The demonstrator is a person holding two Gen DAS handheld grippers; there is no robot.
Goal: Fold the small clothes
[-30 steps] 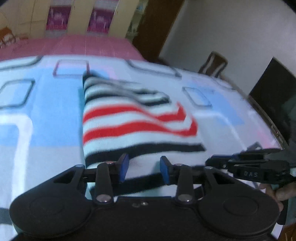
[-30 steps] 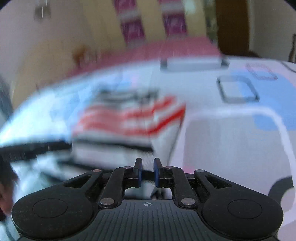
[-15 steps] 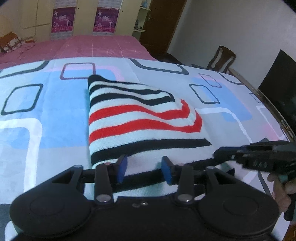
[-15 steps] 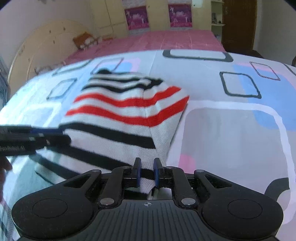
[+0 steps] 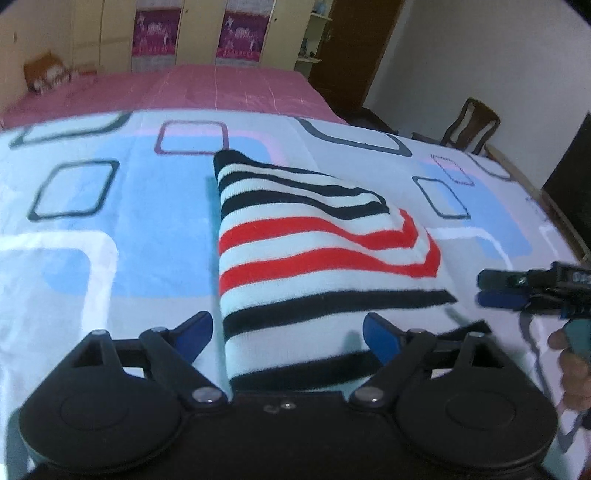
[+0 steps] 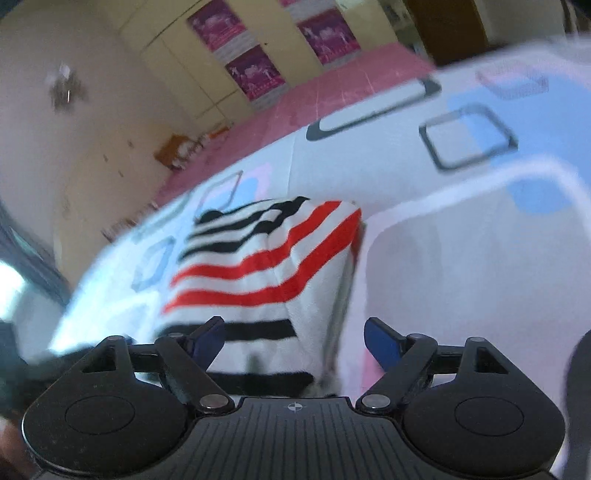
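Your left gripper [image 5: 287,334] stands with its jaws spread and still opening; the blue pads [image 5: 194,334] flank the near end of the striped garment [image 5: 314,251] without pressing it. The cloth passes between them, but the gripper body cuts off its nearest edge, so you cannot see where the hem ends.

Your right gripper [image 6: 294,341] is likewise spread and opening, its pads clear of the fabric. The near right corner of the garment lies between the jaws in the right wrist view, and its lowest black stripe runs under the gripper body. This view is tilted and smeared by blur, so the fold's right edge reads only as a grey streak.

The garment, white with black and red stripes, lies folded on the patterned bedsheet [image 5: 110,229], its far end tapering to a point. How many layers it has cannot be told.

In the left wrist view your right gripper enters from the right edge, cut off by the frame, with fingers of your right hand [image 5: 576,369] partly visible behind it.

Beyond the sheet lie a pink bedcover [image 5: 207,88], wardrobe doors [image 5: 110,33] and a chair [image 5: 469,125].
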